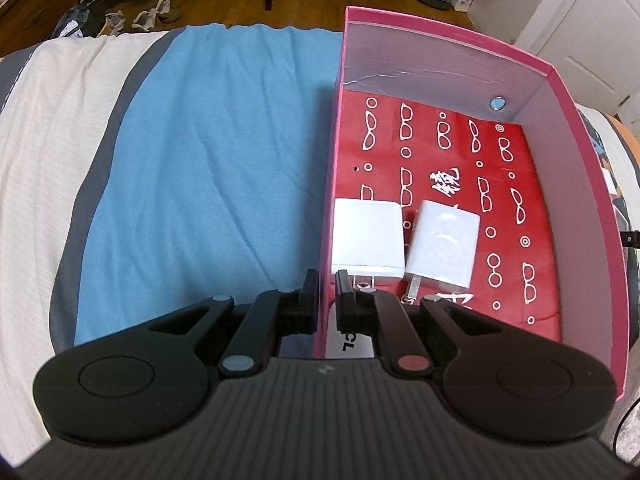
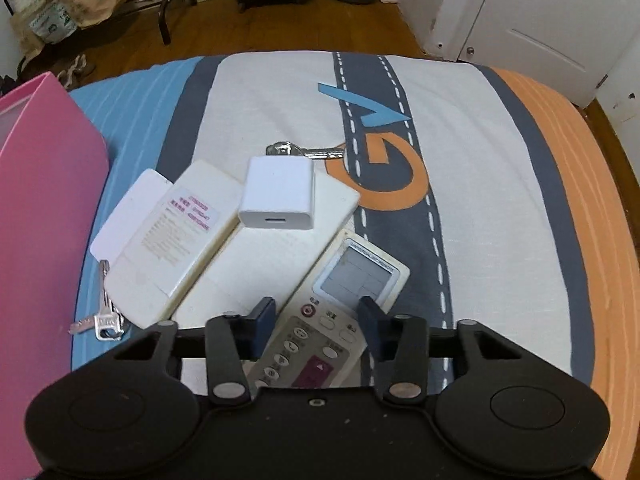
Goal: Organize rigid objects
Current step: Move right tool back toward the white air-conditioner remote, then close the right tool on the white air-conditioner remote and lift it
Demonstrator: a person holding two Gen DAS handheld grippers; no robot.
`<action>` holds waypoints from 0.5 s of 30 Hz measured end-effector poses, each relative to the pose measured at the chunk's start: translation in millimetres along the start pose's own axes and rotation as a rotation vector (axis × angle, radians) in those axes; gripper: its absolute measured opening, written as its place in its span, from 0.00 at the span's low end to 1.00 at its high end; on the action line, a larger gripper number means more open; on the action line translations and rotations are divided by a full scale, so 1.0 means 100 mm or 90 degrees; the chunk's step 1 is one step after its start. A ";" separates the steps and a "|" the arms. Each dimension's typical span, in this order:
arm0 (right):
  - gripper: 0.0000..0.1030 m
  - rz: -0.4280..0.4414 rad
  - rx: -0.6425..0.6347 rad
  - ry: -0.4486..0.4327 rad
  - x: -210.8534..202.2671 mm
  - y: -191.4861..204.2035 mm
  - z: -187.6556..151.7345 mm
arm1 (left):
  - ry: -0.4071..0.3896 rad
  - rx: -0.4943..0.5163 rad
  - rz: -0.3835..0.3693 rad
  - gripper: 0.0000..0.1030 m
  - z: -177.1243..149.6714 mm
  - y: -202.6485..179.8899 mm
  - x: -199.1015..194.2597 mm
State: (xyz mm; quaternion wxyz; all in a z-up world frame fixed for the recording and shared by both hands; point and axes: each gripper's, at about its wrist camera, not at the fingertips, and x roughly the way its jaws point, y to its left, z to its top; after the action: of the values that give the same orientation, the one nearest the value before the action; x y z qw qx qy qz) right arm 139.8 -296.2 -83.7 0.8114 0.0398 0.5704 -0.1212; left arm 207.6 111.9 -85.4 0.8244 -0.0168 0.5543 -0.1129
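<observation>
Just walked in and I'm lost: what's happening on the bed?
A person is tidying small items into a pink box. The left gripper is shut on the box's side wall; two white chargers already lie inside. The right gripper straddles a remote control; whether its pads press on it is unclear. Another charger and keys wait outside.

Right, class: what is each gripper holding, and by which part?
The left gripper pinches the pink box by its near left wall. The right gripper straddles the remote just below its screen; whether its pads already press cannot be told.
</observation>
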 end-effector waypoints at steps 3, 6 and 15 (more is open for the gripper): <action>0.49 -0.006 -0.004 0.006 0.01 0.01 0.00 | -0.003 0.002 -0.001 0.07 -0.01 0.00 -0.02; 0.61 -0.012 -0.007 0.018 0.02 0.03 0.00 | -0.005 0.001 -0.003 0.07 -0.01 0.01 -0.04; 0.69 -0.029 -0.016 0.087 0.25 0.03 0.00 | -0.005 -0.002 -0.005 0.07 0.00 0.01 -0.06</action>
State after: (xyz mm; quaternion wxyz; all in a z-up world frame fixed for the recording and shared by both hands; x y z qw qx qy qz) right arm 148.7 -296.9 -107.2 0.7681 0.0248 0.6267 -0.1291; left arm 205.6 114.3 -80.6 0.8259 -0.0208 0.5514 -0.1156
